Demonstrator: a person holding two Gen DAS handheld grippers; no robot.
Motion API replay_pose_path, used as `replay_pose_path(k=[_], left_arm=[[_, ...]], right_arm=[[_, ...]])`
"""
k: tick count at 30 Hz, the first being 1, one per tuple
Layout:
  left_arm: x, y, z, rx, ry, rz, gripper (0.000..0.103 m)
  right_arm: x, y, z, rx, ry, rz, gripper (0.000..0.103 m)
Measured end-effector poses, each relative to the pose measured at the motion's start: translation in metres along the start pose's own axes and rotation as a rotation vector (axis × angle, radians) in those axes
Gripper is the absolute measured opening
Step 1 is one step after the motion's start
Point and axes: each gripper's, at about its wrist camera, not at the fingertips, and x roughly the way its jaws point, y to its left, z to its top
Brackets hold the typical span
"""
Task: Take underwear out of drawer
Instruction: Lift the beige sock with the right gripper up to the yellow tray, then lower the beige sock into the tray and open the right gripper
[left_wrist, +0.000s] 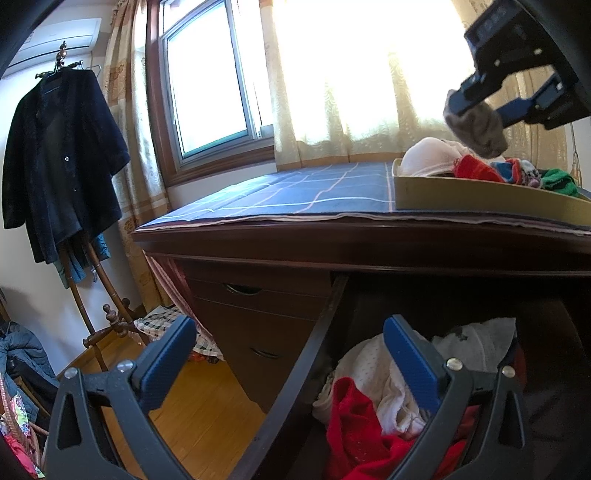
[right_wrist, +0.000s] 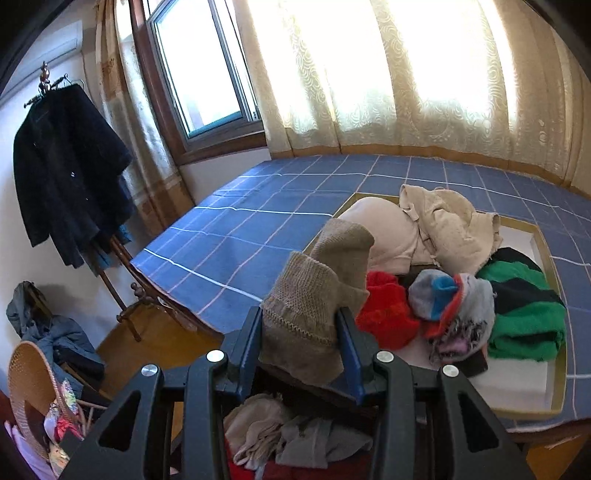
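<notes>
Right gripper (right_wrist: 300, 334) clamping a beige knitted garment (right_wrist: 317, 295), hanging above the tray (right_wrist: 557, 391) of clothes on the blue checked tablecloth (right_wrist: 240, 236). Left gripper (left_wrist: 291, 365) standing wide open and empty, hovering over the open drawer (left_wrist: 295, 373) holding red and white underwear (left_wrist: 373, 417).

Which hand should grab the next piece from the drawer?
Left. Its tongs hang open right over the open drawer, while the right tongs are shut on a beige knit piece up by the tray.
</notes>
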Motion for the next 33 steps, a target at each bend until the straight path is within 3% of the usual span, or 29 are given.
replay_pose_path(k=[7, 16, 33], left_arm=[[0.0, 0.0, 0.0, 0.0, 0.0, 0.0, 0.103], [0.0, 0.0, 0.0, -0.001, 0.001, -0.001, 0.103], [0.0, 0.0, -0.001, 0.001, -0.001, -0.001, 0.103]], right_arm=[[0.04, -0.01, 0.009, -0.03, 0.028, -0.089, 0.043], [0.083, -0.005, 0.015, -0.062, 0.084, -0.101, 0.043], [0.109, 0.014, 0.007, -0.138, 0.083, -0.171, 0.046]])
